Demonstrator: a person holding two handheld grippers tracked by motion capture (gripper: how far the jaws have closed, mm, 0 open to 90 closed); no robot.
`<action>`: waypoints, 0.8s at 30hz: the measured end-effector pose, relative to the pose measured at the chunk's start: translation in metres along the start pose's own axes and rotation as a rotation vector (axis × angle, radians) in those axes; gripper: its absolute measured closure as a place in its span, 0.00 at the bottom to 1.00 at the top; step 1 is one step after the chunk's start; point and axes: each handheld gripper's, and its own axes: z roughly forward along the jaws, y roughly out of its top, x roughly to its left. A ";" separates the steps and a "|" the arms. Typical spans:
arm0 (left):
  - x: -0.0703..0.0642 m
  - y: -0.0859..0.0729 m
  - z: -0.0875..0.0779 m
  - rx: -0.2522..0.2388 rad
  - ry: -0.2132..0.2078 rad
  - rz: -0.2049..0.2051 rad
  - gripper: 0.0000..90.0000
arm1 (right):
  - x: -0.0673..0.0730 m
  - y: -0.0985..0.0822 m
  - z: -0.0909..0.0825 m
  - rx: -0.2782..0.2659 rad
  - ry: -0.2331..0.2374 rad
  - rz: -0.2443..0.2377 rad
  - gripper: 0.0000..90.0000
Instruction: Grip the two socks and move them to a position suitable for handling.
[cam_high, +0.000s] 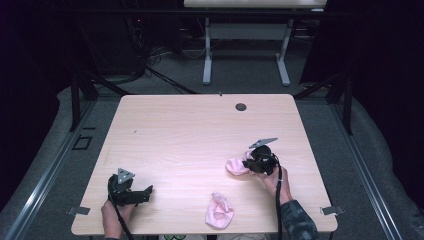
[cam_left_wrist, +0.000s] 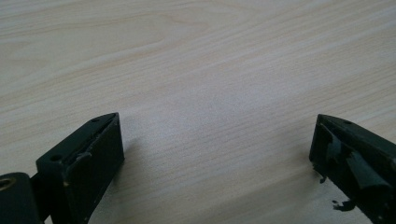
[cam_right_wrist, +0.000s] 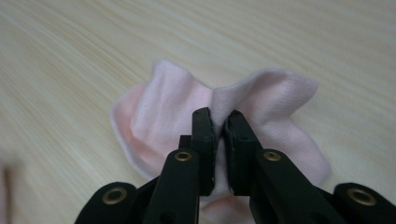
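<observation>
pink sock (cam_right_wrist: 168, 112) is pinched tight in your right gripper (cam_right_wrist: 219, 122) on the worktop (cam_high: 190, 135). your left gripper (cam_left_wrist: 215, 154) fingers (cam_left_wrist: 93, 149) stand wide apart, holding nothing. second pink sock (cam_high: 219, 210) lies near.

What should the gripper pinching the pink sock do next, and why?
Probably lift it a little. The right gripper is shut on the pink sock, bunching its cloth, and the sock lies on the table; the left gripper is open.
</observation>
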 end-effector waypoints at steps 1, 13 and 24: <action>0.000 0.000 0.000 0.000 0.000 -0.001 0.03 | 0.005 0.005 -0.004 -0.022 0.002 -0.008 0.93; 0.000 0.000 0.000 0.000 0.000 -0.001 0.03 | 0.061 0.044 -0.009 -0.060 0.051 -0.100 0.93; 0.000 0.000 0.000 0.000 0.000 -0.002 0.03 | 0.067 0.025 0.047 0.087 0.055 -0.102 0.83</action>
